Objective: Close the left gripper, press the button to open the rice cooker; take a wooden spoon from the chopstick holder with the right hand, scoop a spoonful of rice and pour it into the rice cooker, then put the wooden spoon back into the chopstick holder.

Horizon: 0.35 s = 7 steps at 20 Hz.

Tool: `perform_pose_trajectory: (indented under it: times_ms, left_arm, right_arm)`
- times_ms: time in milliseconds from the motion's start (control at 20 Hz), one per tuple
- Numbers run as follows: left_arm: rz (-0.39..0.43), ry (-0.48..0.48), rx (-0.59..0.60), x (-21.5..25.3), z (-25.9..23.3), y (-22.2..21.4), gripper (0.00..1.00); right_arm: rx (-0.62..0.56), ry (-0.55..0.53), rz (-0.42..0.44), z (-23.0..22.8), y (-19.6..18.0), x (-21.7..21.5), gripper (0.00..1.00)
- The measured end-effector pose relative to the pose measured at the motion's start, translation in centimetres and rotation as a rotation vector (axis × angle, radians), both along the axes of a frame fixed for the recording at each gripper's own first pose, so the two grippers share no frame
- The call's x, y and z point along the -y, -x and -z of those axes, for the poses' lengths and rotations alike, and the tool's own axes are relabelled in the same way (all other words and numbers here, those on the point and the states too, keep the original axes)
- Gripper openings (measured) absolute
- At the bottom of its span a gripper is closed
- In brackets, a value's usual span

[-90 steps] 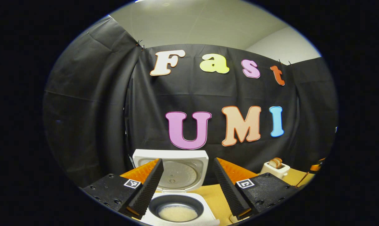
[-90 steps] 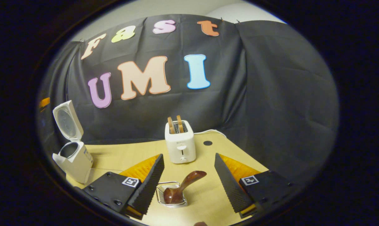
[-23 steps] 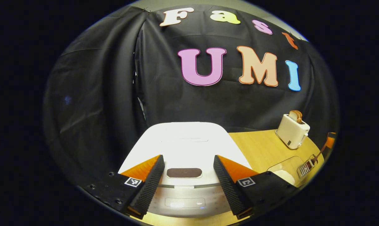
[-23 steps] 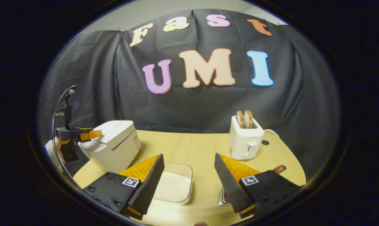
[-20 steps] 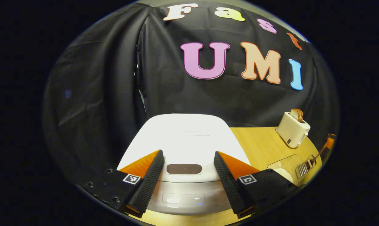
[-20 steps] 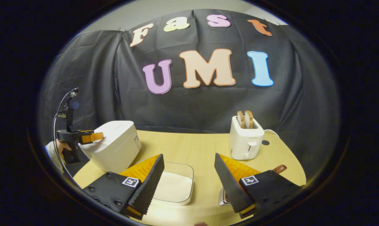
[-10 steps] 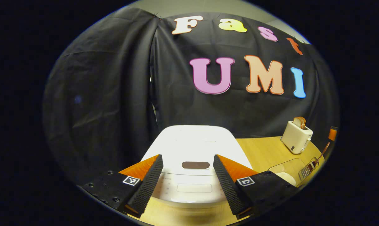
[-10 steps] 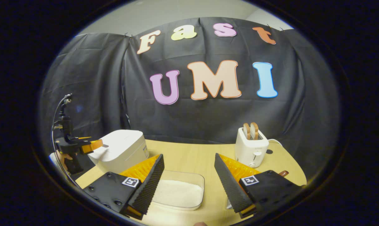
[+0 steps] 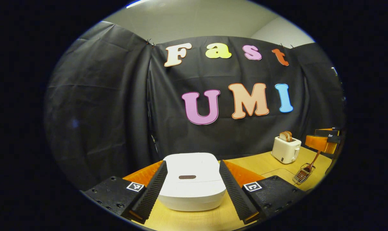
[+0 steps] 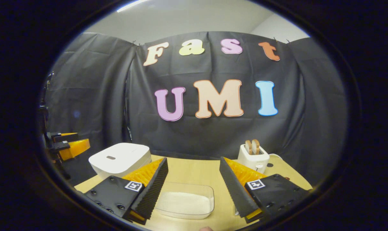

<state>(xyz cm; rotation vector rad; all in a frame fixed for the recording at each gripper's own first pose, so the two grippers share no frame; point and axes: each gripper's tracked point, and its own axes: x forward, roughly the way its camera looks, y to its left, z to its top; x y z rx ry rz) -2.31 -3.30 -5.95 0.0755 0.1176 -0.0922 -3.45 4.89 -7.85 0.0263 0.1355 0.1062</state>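
The wooden table (image 9: 264, 162) carries a white rice cooker (image 9: 191, 179), lid down, framed between the spread fingers of the left gripper (image 9: 191, 192). The right gripper (image 10: 194, 192) gapes empty above the clear rice container (image 10: 185, 200). The wooden spoon (image 9: 312, 161) leans in the wire chopstick holder (image 9: 302, 175), well apart.

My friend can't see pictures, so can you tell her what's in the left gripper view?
A white rice cooker with its lid shut sits on a wooden table, framed by the open left claw. Farther right stand a toaster holding bread and a wire holder with a wooden spoon.
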Motion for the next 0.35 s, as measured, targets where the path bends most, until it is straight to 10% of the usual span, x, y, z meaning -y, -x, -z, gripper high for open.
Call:
perform_pose_trajectory:
  times_ms: [350]
  left_arm:
    - [0.009,0.039,0.031,0.1,-1.7,0.9,0.96]
  right_arm:
    - [0.007,-0.012,-0.021,-0.5,0.9,-1.3,0.99]
